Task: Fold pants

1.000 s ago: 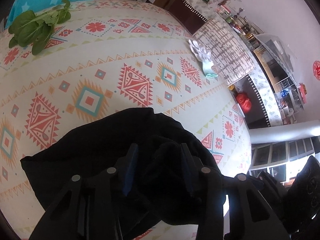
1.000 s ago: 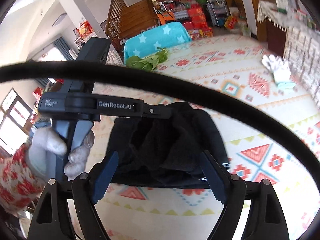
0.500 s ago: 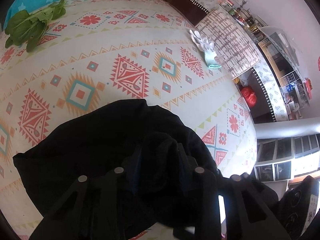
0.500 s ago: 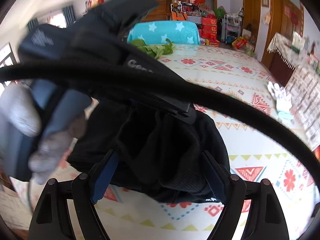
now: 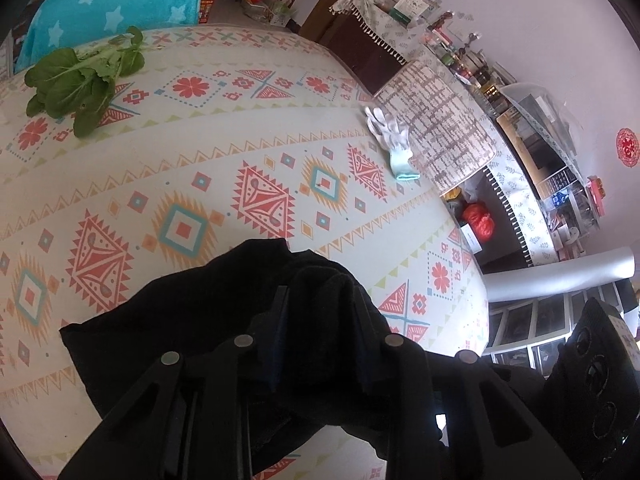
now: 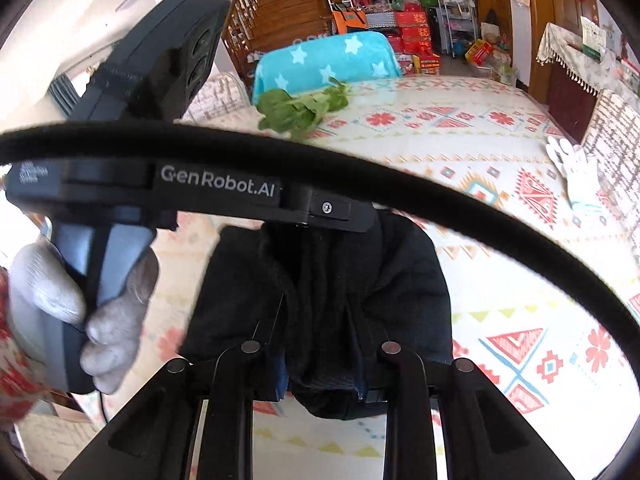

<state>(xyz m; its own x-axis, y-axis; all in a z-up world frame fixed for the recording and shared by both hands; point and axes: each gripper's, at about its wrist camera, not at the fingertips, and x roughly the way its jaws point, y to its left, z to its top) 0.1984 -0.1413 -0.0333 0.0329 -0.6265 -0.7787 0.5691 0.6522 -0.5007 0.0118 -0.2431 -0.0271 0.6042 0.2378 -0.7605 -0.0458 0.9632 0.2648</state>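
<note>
While the black pants point(image 5: 192, 320) lie bunched on the patterned tabletop point(image 5: 280, 128) at its near edge, a thick fold of their cloth is gripped by the left tool point(image 5: 318, 312), whose jaws have just been closing and are now clenched on the fabric; in the right wrist view, the right tool point(image 6: 316, 320) is likewise seen clamped on a ridge of the same pants point(image 6: 400, 280), its jaws having just been closing with the cloth between them; the two tools are set close together on the garment, and the left one is held by a grey-gloved hand point(image 6: 80, 300) at the left of that view, beside a red-patterned sleeve point(image 6: 12, 360); a black cable point(image 6: 440, 184) is arched across the right wrist picture. Farther back on the tabletop, a bunch of green leafy vegetables point(image 5: 84, 76) is laid near the far edge, just in front of a turquoise star-printed cushion point(image 5: 116, 0); a white glove point(image 5: 394, 140) is placed at the right edge, well apart from the pants.
</note>
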